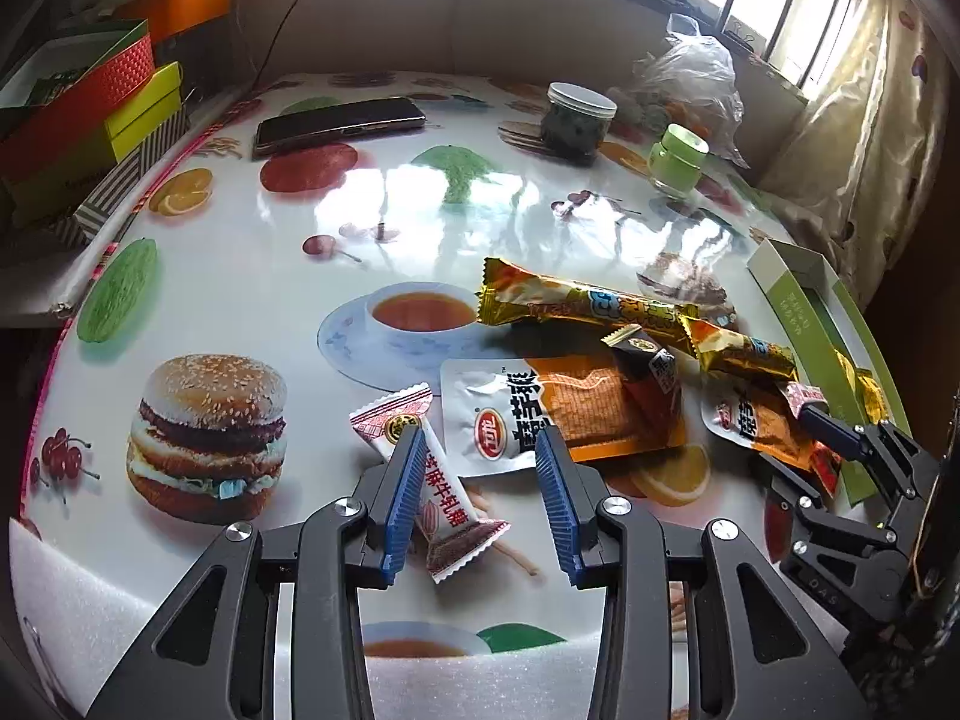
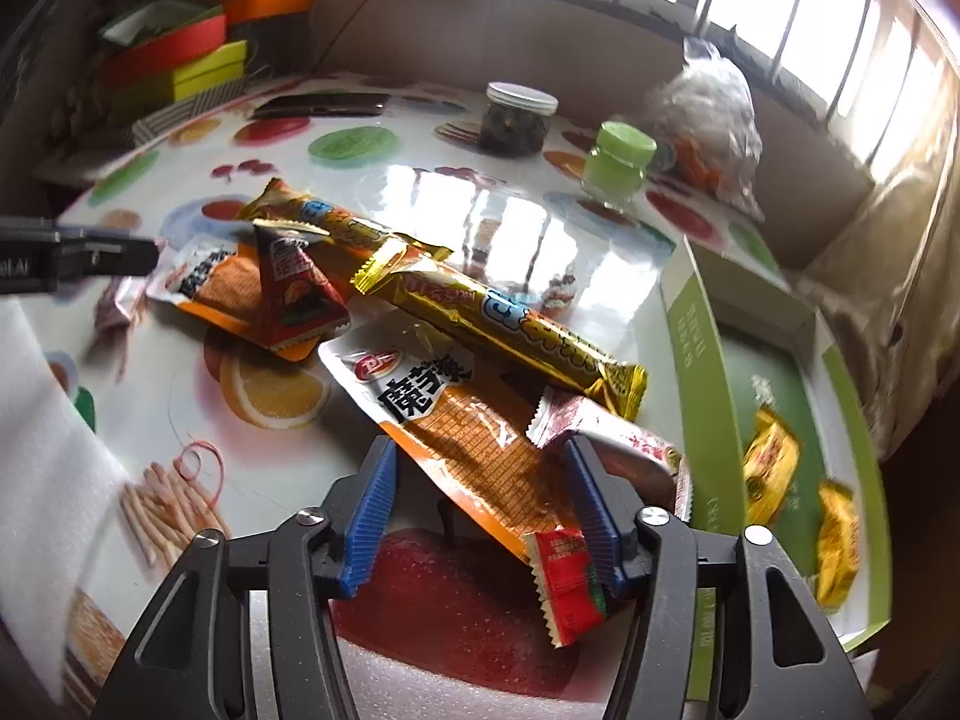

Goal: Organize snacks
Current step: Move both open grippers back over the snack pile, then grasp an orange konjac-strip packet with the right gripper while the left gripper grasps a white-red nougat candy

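Table: glossy cloth (image 1: 252, 300) printed with food pictures (burger, tea cup, fruit slices).
Left gripper (image 1: 480, 450): jaws spread and pinching nothing; the left blue pad (image 1: 403, 492) overlaps the edge of a white-and-red candy (image 1: 441, 498) lying flat on the cloth between the jaws, the right pad clear of it.
Right gripper (image 2: 483, 498): jaws spread over the near end of an orange pouch (image 2: 474, 432); I cannot tell whether the pads touch it.
Small red packet (image 2: 567, 585): just beside the right pad, at the pouch's near corner.
Snack pile: two gold bars (image 2: 498, 324) cross over the pouches, a red triangular pack (image 2: 297, 288) resting on the second pouch (image 1: 576, 408).
Pink-white candy (image 2: 606, 432): between the pouch and the box.
Green box (image 2: 708, 372): open at the table's right edge, with yellow packets (image 2: 771, 468) inside.
Far side: dark jar (image 1: 579, 120), green-lidded jar (image 1: 678, 159), phone (image 1: 339, 123) (all well apart from the snacks).
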Demonstrator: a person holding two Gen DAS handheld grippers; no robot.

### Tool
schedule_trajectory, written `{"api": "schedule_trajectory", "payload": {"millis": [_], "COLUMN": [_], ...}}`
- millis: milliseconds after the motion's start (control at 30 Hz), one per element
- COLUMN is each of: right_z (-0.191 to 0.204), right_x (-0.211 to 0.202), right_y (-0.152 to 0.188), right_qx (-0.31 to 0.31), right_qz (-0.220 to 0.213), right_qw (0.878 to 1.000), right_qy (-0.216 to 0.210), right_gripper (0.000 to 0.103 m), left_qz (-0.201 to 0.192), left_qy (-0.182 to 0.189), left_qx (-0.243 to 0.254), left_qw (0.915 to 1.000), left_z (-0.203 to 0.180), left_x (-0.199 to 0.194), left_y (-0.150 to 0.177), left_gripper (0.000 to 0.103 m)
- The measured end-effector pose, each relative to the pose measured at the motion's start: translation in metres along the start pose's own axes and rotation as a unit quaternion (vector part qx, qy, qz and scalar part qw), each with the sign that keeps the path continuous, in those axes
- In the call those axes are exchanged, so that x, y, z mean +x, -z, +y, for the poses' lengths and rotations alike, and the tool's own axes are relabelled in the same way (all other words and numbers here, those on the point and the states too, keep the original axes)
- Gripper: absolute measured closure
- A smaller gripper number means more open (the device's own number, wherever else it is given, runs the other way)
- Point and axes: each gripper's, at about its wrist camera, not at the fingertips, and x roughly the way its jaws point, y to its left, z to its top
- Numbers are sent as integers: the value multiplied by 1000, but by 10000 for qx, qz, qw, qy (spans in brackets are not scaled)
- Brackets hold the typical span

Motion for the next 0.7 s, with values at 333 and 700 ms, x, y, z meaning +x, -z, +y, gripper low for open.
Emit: {"api": "schedule_trajectory", "payload": {"millis": [333,700], "right_z": [1,-3], "right_x": [-3,-10], "right_y": [1,0], "right_qx": [154,600], "right_qz": [-74,-191], "right_qw": [9999,9973], "right_qy": [1,-383], "right_gripper": [85,99], "left_qz": [0,-27], "left_qy": [-121,-389], "left_qx": [-163,-349], "left_qw": [9998,9986], "left_z": [10,25], "left_x": [3,1], "left_y": [1,6], "left_gripper": [64,64]}}
